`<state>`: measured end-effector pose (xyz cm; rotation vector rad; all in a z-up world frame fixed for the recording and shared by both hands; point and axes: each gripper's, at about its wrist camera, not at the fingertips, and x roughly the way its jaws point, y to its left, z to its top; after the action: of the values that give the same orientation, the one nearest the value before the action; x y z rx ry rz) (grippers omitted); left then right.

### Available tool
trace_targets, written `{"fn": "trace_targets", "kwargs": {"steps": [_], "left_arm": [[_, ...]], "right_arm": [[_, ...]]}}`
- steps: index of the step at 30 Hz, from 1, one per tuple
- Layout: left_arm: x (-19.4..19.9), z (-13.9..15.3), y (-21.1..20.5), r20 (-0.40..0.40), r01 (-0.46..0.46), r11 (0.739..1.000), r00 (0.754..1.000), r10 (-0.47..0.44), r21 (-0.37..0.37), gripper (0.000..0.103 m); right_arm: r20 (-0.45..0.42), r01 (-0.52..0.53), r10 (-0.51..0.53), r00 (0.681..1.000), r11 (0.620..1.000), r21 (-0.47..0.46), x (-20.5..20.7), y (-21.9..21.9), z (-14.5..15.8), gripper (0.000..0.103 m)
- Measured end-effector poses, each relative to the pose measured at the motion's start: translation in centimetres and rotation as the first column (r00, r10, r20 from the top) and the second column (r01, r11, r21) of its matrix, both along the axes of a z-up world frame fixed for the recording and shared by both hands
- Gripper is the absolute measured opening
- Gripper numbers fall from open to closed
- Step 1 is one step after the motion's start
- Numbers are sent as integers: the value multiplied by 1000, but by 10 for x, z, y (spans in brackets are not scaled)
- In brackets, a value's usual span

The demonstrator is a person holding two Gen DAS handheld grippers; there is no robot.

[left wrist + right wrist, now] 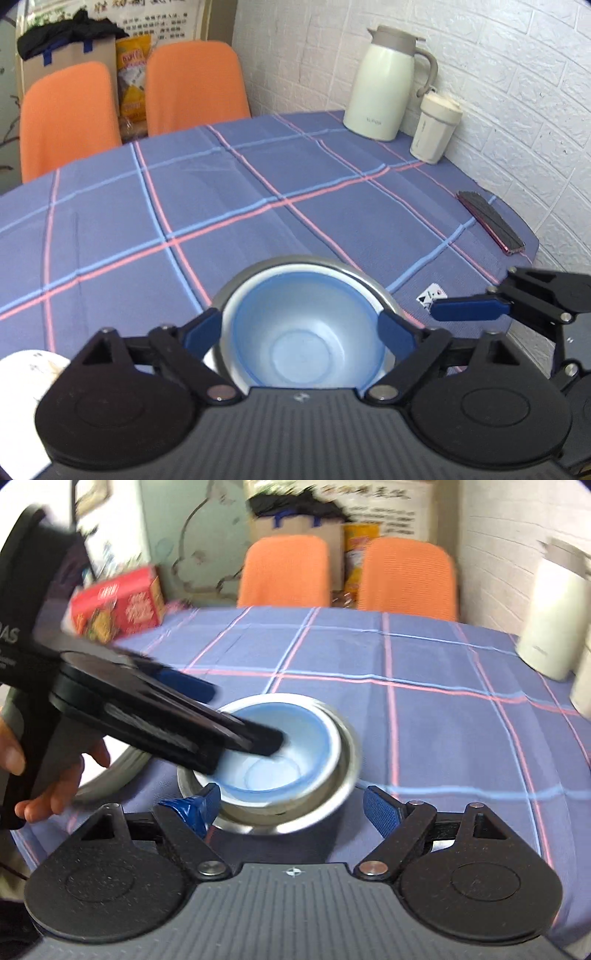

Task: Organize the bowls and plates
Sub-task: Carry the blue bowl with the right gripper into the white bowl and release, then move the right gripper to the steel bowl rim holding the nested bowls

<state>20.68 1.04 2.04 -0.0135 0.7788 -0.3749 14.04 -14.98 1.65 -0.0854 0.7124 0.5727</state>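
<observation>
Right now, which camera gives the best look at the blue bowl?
The left wrist view: the blue bowl sits sharp and unobstructed inside the steel bowl. In the right wrist view it is blurred, and the left tool covers part of it.

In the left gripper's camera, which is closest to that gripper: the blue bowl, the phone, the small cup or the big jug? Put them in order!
1. Blue bowl, right between the left gripper fingers.
2. Phone, right, by the wall.
3. Small cup, far right.
4. Big jug, just behind the cup.
</observation>
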Motion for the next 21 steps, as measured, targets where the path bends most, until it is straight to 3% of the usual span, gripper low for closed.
{"fn": "trace_targets", "kwargs": {"steps": [6,12,16,21], "left_arm": [[-27,20,20,96,-82,992,991,91,-100,100],[-44,17,27,122,-193,973,970,208,-125,100],[-41,12,26,135,-249,965,957,257,-79,100],[-34,9,27,151,-282,958,946,287,-52,100]], "right_arm": [[-27,154,-152,988,976,156,-14,-14,-13,72],[22,279,-286,958,946,163,-23,-10,-22,72],[9,321,-328,945,931,176,-15,-18,-21,72],[-55,409,-414,908,855,319,-13,-29,-20,72]]}}
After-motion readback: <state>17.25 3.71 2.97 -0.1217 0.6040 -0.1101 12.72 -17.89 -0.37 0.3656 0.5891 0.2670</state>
